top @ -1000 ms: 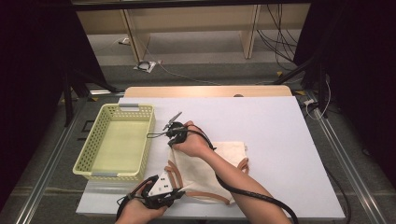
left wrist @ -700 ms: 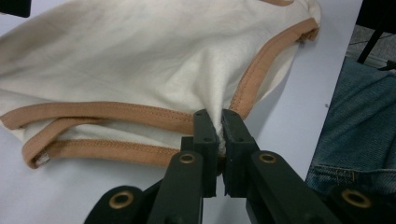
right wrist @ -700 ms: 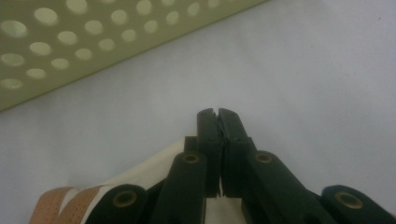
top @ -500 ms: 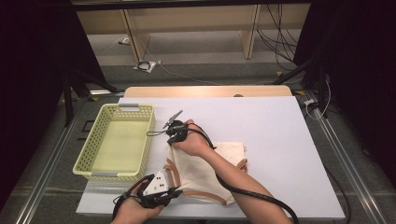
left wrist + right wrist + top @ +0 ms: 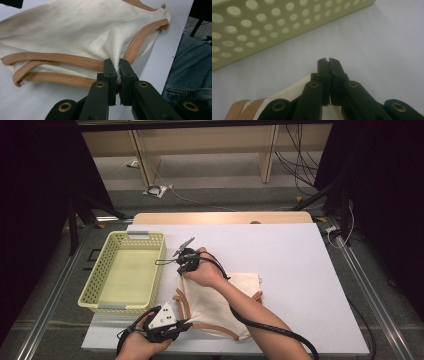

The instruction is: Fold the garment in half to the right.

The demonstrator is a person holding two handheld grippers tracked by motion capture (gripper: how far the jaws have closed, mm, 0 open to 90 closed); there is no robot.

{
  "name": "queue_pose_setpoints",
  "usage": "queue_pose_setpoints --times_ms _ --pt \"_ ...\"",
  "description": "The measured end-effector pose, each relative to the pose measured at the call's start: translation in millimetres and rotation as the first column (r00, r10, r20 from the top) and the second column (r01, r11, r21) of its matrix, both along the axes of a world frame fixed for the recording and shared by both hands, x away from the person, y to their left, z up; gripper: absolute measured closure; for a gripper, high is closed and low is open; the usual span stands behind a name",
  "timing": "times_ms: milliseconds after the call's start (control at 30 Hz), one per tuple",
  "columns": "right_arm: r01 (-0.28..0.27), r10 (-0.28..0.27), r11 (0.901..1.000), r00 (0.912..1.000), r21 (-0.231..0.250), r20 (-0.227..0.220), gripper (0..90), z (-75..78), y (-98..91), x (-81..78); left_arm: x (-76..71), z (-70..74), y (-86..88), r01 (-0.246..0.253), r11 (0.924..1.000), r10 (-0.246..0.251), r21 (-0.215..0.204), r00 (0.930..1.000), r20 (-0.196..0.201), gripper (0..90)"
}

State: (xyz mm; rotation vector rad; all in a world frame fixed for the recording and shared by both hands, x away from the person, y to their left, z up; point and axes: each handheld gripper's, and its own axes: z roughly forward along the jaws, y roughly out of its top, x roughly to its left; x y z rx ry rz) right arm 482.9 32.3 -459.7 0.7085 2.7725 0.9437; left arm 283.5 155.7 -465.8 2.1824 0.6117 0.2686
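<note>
Nearest, at the desk's point(image 5: 300, 250) front edge toward its left corner: left gripper point(image 5: 186, 324) in a hand point(image 5: 142, 347), grey three-cornered plate on top, jaws pressed together on a fold of the cream garment point(image 5: 220, 302). In the left gripper view, same pinch seen close: left gripper point(image 5: 117, 67) closed over bunched cream garment point(image 5: 75, 32) right beside its tan trim point(image 5: 52, 58), fabric squeezed between the two black tips. To the right there, blue denim past the desk's edge. Just beyond, the garment itself: spread flat on the white desk top, in the front half, slightly left of the middle, tan-edged bands curling out on its left side toward the basket. Across it, a forearm reaching from the front edge, black cable trailing along the sleeve side. At the garment's far left corner, right gripper point(image 5: 183, 268), jaws closed; whether cloth sits between the tips cannot be told from above. In the right gripper view, right gripper point(image 5: 328, 62) shut tight, cream fabric point(image 5: 289, 91) and a tan perforated band beneath the jaw bases, bare white desk point(image 5: 374, 50) ahead of the tips. Farther left, pale yellow perforated basket point(image 5: 123, 272) near the desk's left edge, well apart from the garment. Farthest back, a wooden strip along the desk's far edge.
</note>
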Motion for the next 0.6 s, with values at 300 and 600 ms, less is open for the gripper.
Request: queue_pose_setpoints --times_ms 300,600 --pt "0.000 0.000 0.9998 0.9999 0.018 0.011 89.2 3.9 1.8 -1.2 -0.7 5.3 5.4 0.001 1.0000 -0.001 0.005 1.0000 0.007 85.8" --pt "0.002 -0.002 0.9993 0.9998 0.036 0.017 89.2 6.6 2.7 -1.0 -1.0 8.5 9.3 0.003 1.0000 -0.003 0.008 0.9999 0.010 85.7"
